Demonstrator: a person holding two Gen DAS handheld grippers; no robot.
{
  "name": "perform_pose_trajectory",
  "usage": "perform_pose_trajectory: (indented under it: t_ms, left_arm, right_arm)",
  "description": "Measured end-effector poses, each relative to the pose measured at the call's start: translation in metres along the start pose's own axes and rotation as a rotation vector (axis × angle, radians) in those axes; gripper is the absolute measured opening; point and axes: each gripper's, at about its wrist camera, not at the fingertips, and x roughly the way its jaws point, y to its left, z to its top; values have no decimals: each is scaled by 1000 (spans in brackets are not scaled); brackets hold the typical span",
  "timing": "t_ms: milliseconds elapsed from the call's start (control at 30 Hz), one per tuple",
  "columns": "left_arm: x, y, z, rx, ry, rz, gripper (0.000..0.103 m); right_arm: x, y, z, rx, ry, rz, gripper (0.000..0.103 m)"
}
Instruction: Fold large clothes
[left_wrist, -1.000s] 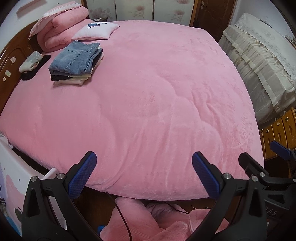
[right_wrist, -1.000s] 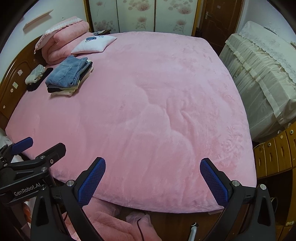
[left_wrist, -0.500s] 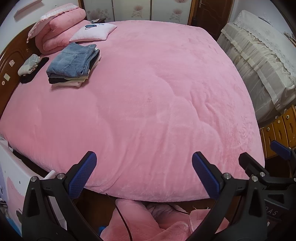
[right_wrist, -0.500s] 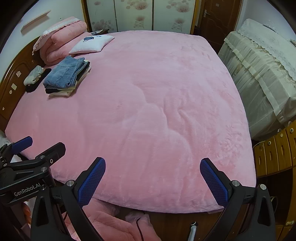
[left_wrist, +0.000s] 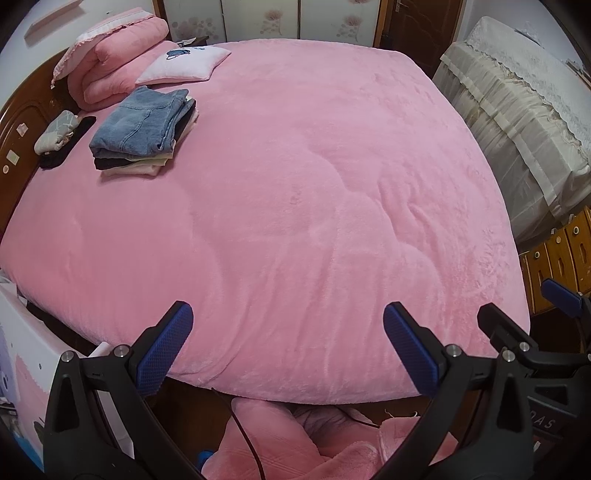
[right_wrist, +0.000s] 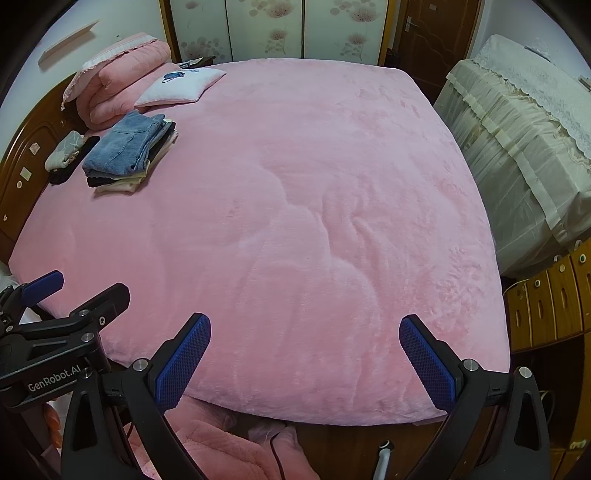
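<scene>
A stack of folded clothes (left_wrist: 142, 133) with blue jeans on top lies at the far left of the pink bed (left_wrist: 295, 206); it also shows in the right wrist view (right_wrist: 127, 153). Pink fleece garments (left_wrist: 280, 439) lie heaped on the floor below the bed's near edge, also in the right wrist view (right_wrist: 221, 446). My left gripper (left_wrist: 284, 350) is open and empty above the near edge. My right gripper (right_wrist: 304, 362) is open and empty beside it; the left gripper shows at its left (right_wrist: 55, 321).
A folded pink quilt (left_wrist: 114, 74) and white pillow (left_wrist: 184, 64) lie by the wooden headboard (left_wrist: 14, 133). Small rolled items (left_wrist: 59, 138) sit by the stack. Cloth-covered furniture (left_wrist: 517, 122) and wooden drawers (left_wrist: 557, 254) stand at the right. A cable (left_wrist: 247, 435) crosses the floor garments.
Both grippers have drawn back and risen slightly, so the bed sits a little lower and smaller in view. Both stay open and empty.
</scene>
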Motion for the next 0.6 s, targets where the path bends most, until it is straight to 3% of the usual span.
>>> perform_pose_trajectory:
  t_ms: [600]
  left_arm:
    - [10, -1, 4, 23, 18, -7, 102]
  right_arm:
    - [12, -9, 0, 21, 17, -9, 103]
